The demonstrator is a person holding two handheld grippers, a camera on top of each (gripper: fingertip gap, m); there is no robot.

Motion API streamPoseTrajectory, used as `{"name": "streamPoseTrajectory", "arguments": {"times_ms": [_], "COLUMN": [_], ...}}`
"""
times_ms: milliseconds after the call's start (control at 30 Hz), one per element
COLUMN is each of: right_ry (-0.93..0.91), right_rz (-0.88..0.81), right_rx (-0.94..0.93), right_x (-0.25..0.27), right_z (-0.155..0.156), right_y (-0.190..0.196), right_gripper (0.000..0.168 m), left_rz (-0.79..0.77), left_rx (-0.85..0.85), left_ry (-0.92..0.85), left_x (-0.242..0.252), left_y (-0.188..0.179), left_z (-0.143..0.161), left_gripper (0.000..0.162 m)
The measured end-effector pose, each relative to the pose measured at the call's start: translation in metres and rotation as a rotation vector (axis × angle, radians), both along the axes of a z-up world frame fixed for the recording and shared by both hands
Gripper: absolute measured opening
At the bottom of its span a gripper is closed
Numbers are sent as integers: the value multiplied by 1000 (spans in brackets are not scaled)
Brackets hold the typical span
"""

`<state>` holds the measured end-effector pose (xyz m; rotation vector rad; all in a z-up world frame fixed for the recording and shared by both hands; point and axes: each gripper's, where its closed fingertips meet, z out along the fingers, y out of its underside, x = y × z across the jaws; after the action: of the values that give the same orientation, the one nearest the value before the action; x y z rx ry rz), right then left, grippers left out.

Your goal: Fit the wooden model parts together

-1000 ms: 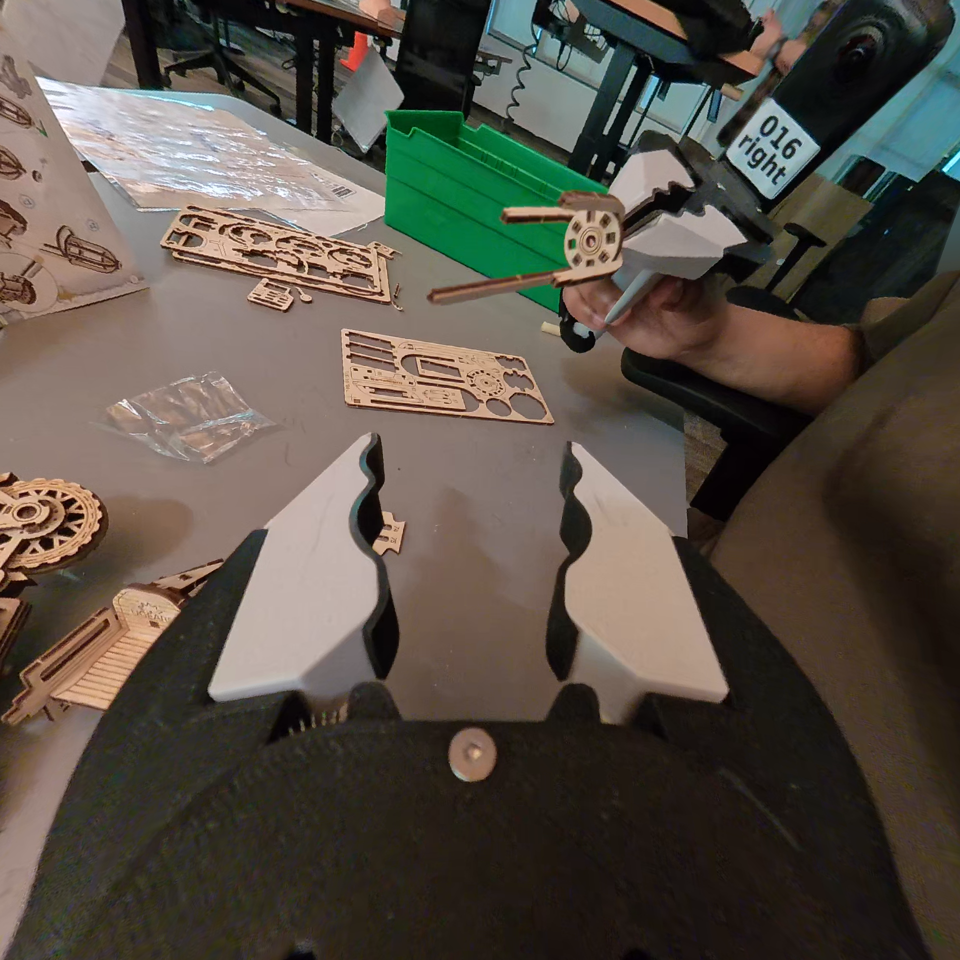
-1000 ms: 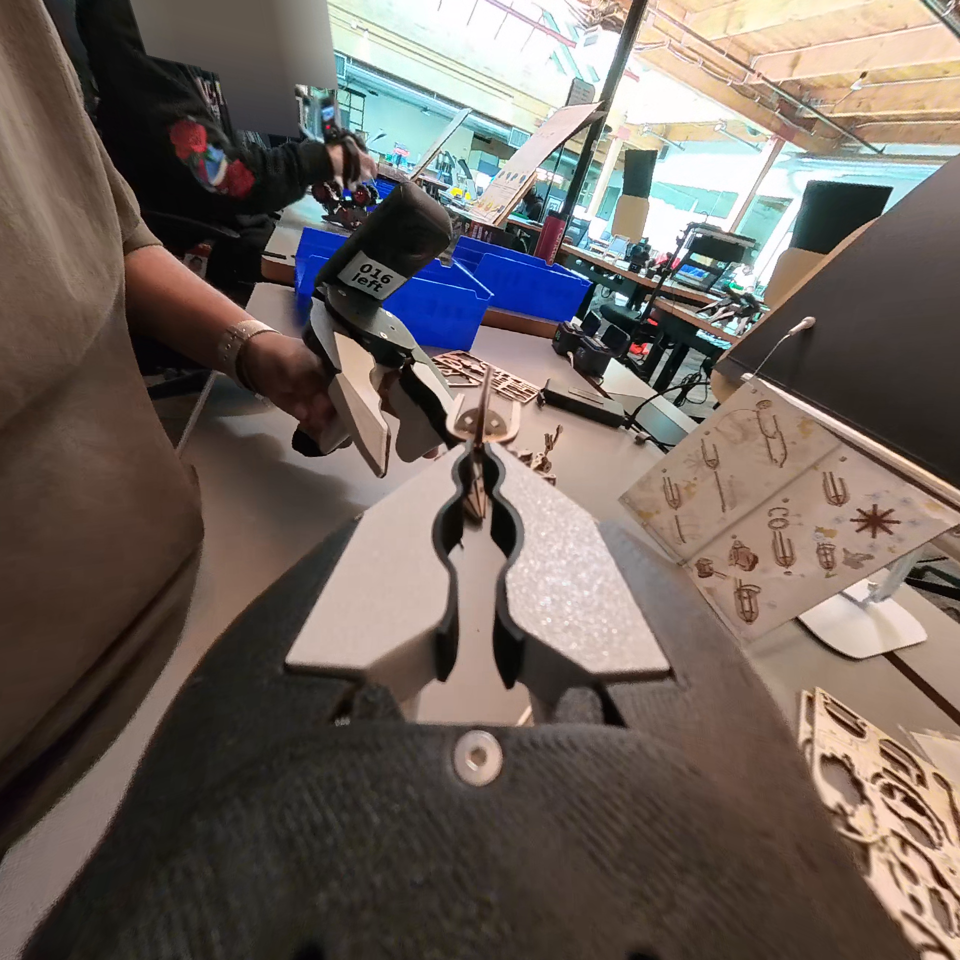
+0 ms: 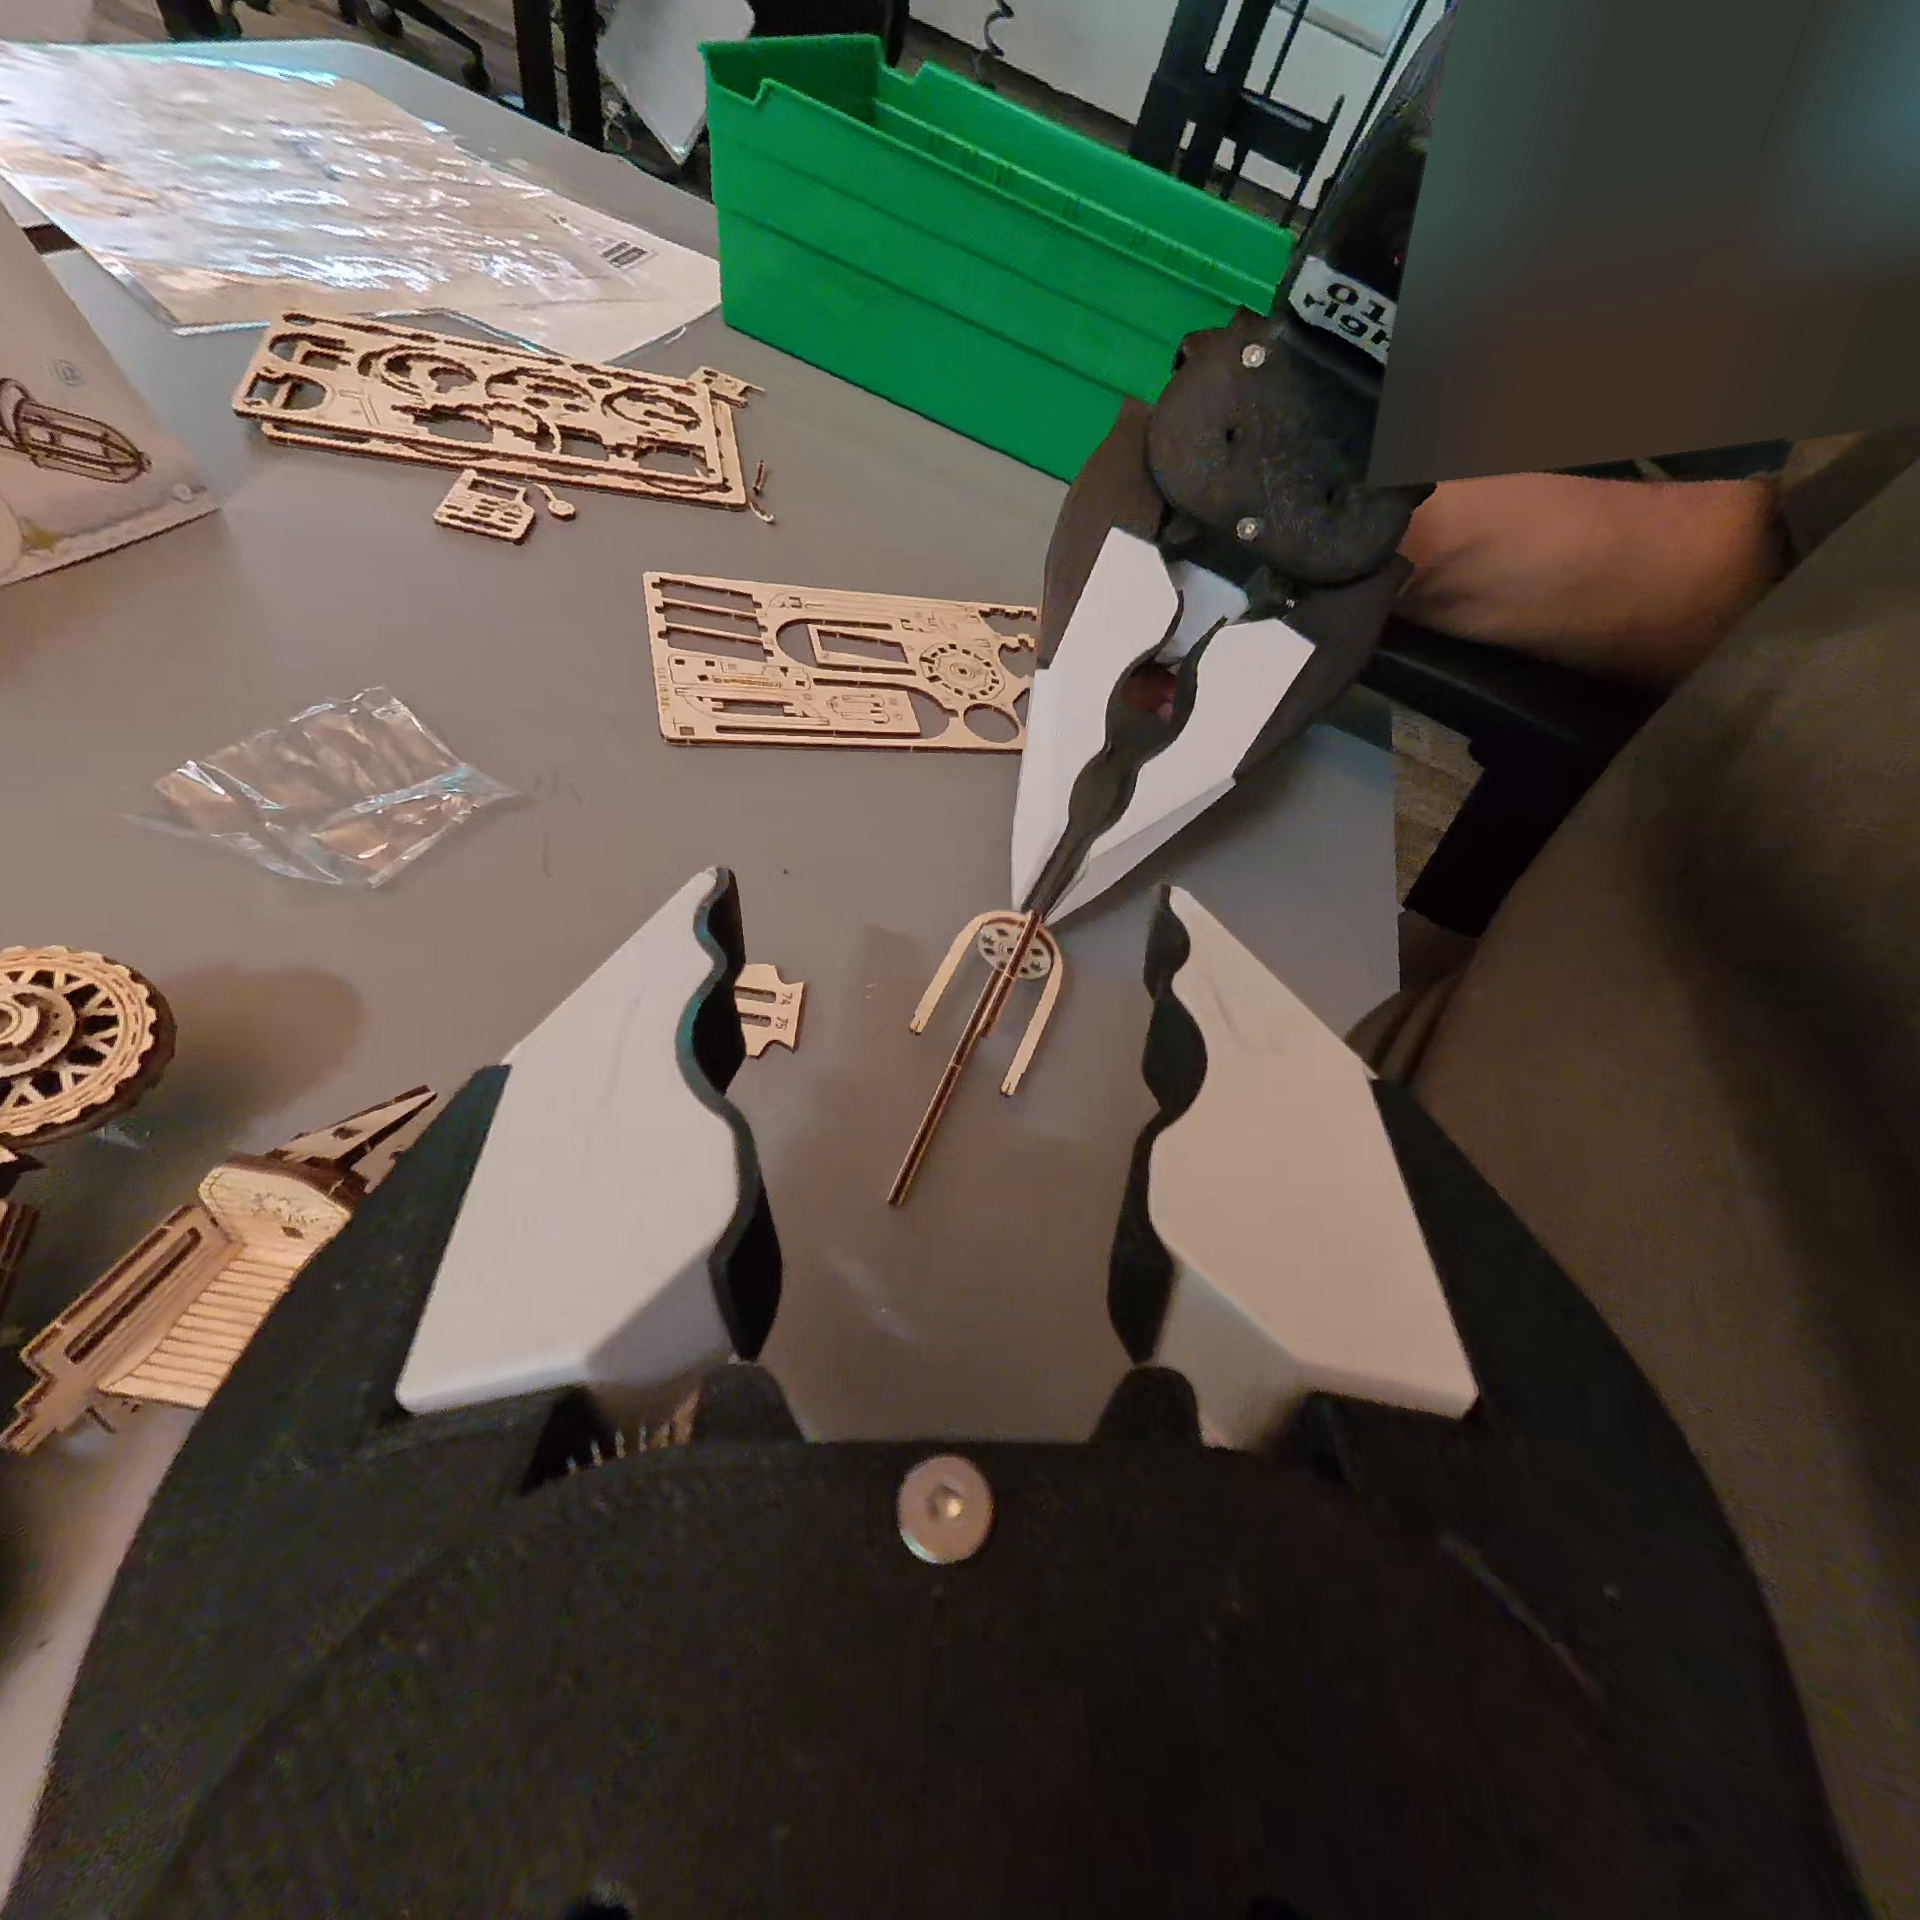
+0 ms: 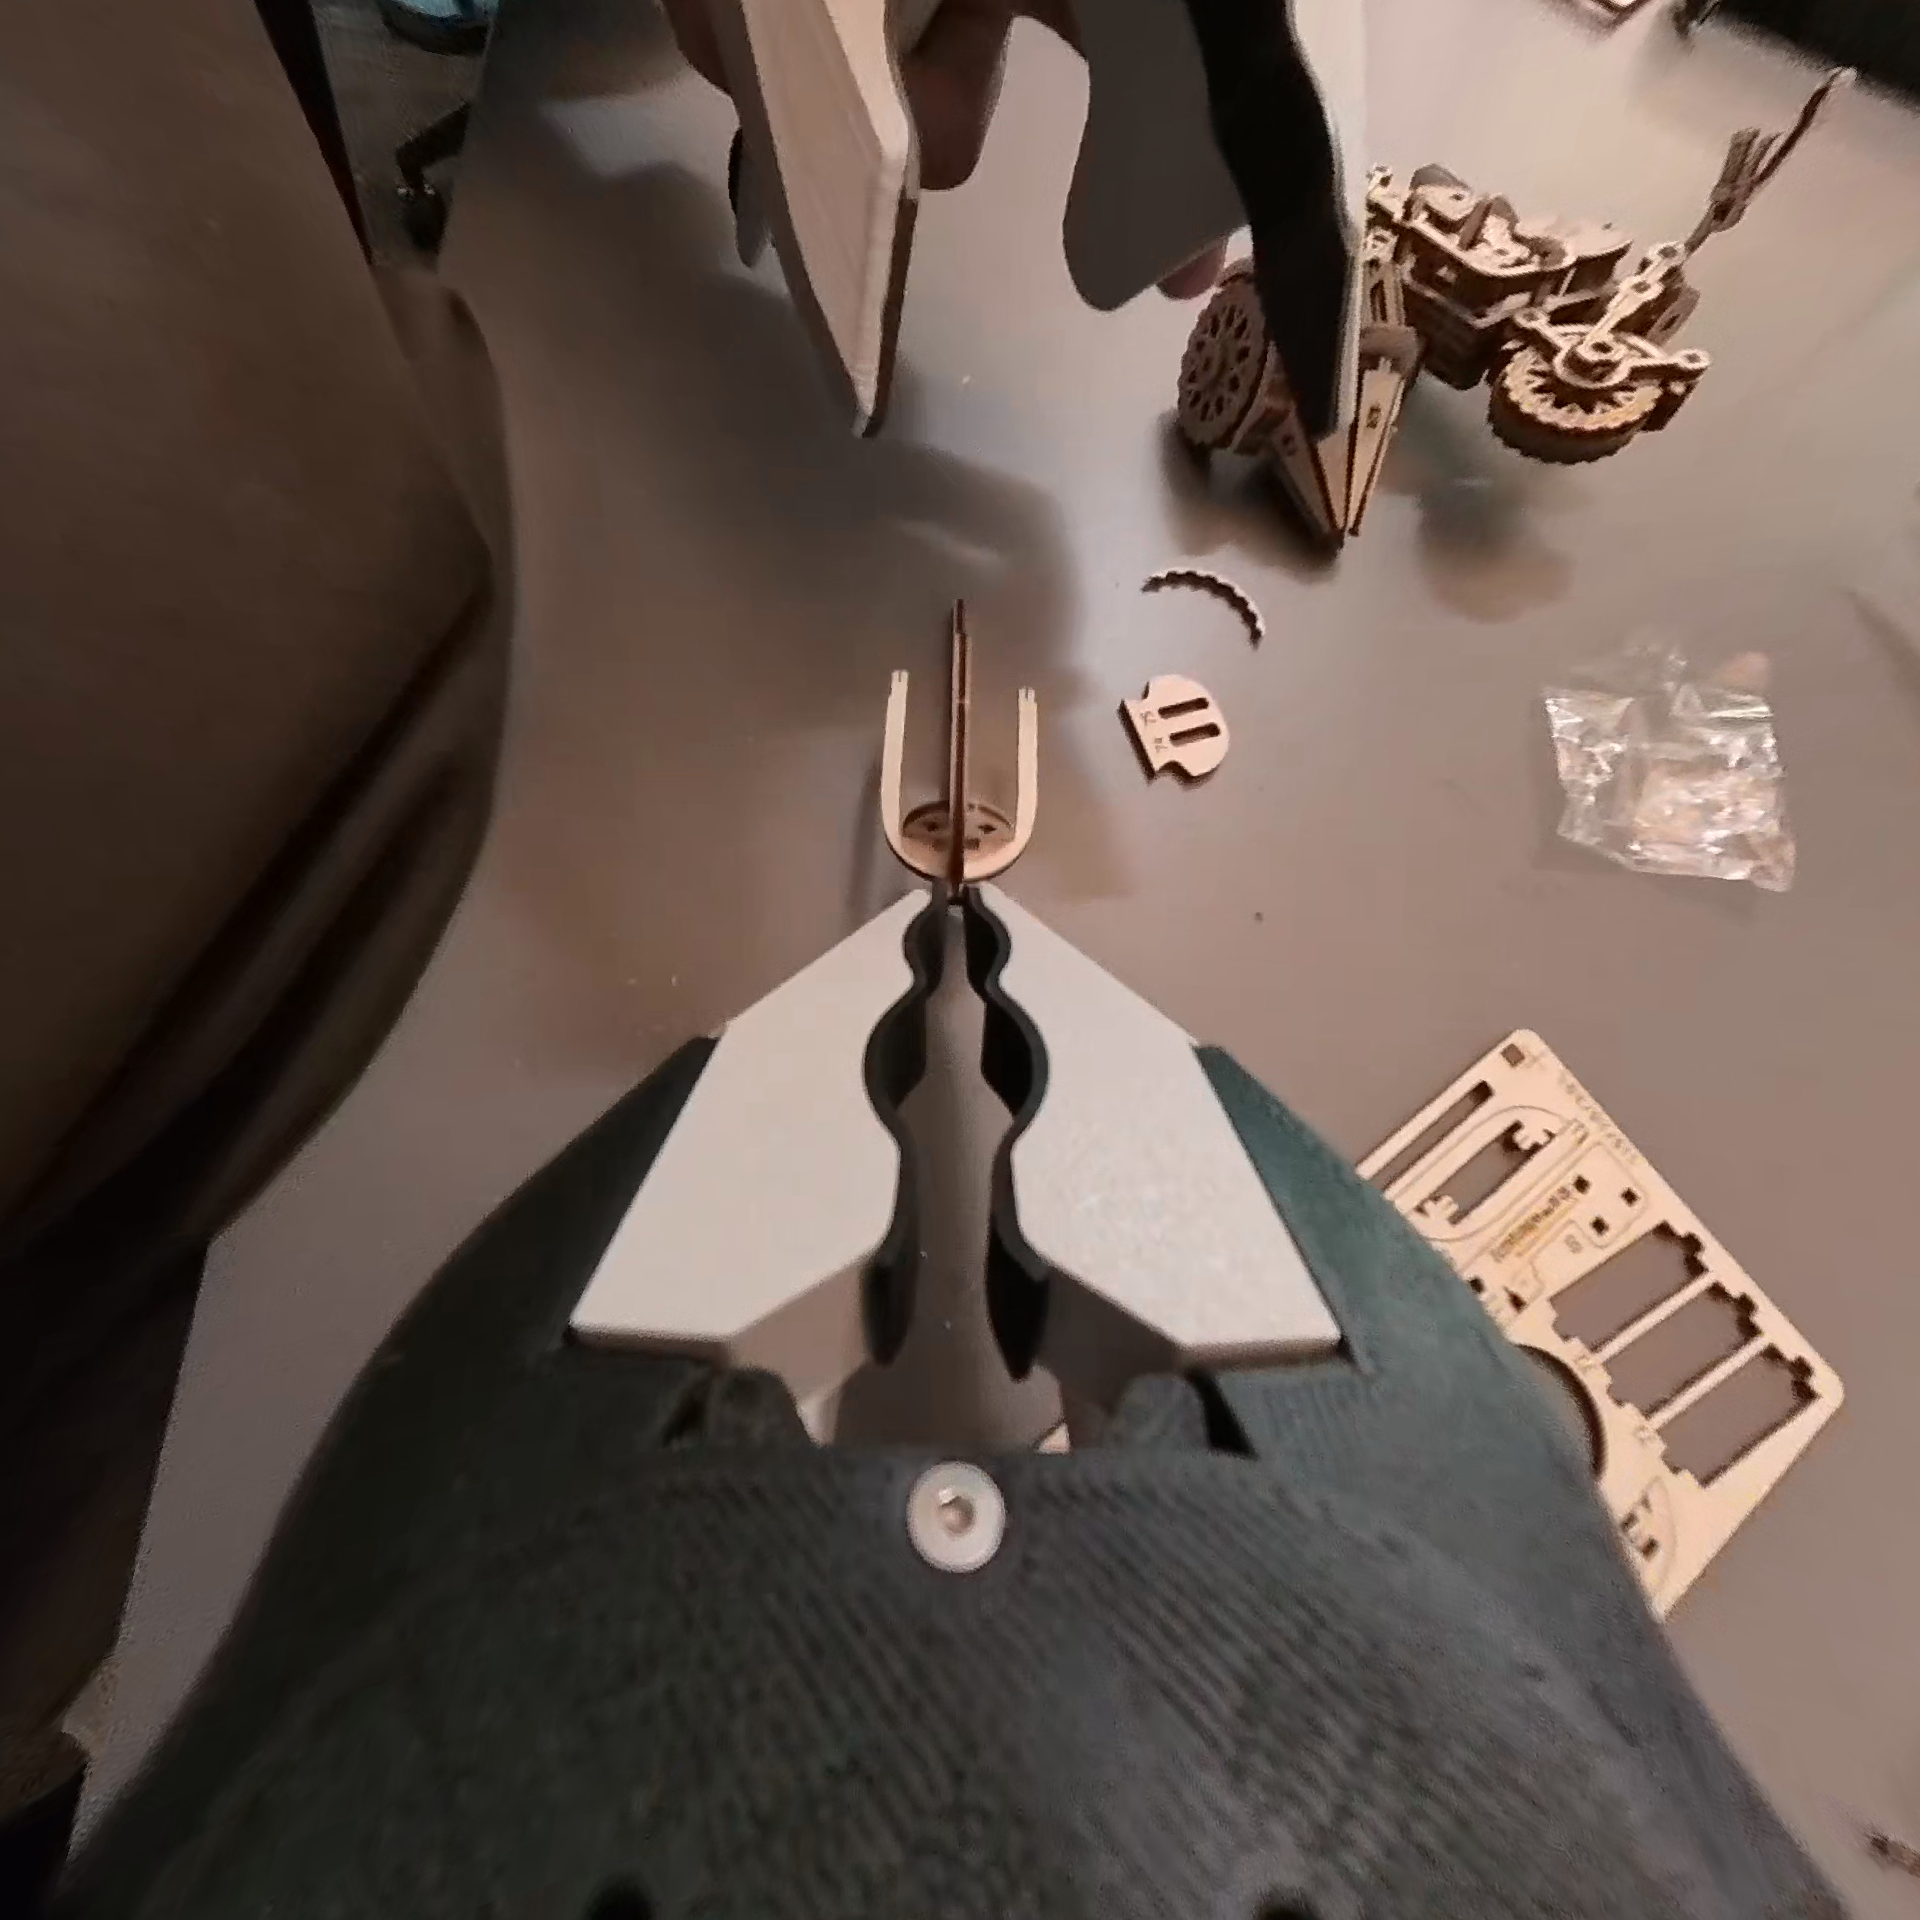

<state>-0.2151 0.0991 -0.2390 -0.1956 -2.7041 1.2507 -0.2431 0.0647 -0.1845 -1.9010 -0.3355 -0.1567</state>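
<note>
**Right hand-held gripper offers the forked piece to the waiting left one**

The right hand-held gripper [image 4: 951, 899] is pinching a small wooden forked part [image 3: 987, 1023] by its round hub, with the two curved prongs and the long middle stick pointing away from its tips. The left hand-held gripper [image 3: 940, 940] is spread wide and holds nothing; the part hangs between its two fingers, just above the grey desk [image 3: 468, 665]. I cannot tell if the stick's end touches the desk.

To do this step well, I think the left one should close slowly on the flat middle stick, not on the thin prongs, which look easy to snap. The right should hold firmly until the left has a sure hold. The half-built wooden vehicle [image 4: 1455, 301] stands well apart on the desk, near a small loose notched piece [image 4: 1179, 732], so the part must probably be carried there afterwards. The punched sheets [image 3: 831, 660] lie farther off.
</note>
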Motion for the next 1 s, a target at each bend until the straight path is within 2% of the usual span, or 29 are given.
{"name": "streamPoseTrajectory", "arguments": {"times_ms": [300, 1000], "right_ry": [-28, -58], "right_rz": [-12, -5], "right_rx": [60, 29], "right_x": [-1, 3], "right_z": [-13, -6], "right_y": [4, 4], "right_gripper": [2, 8], "left_rz": [-4, 1], "left_rx": [-4, -2], "left_ry": [-9, -18], "left_x": [1, 0], "left_y": [1, 1], "left_z": [-1, -1], "left_gripper": [78, 78]}}
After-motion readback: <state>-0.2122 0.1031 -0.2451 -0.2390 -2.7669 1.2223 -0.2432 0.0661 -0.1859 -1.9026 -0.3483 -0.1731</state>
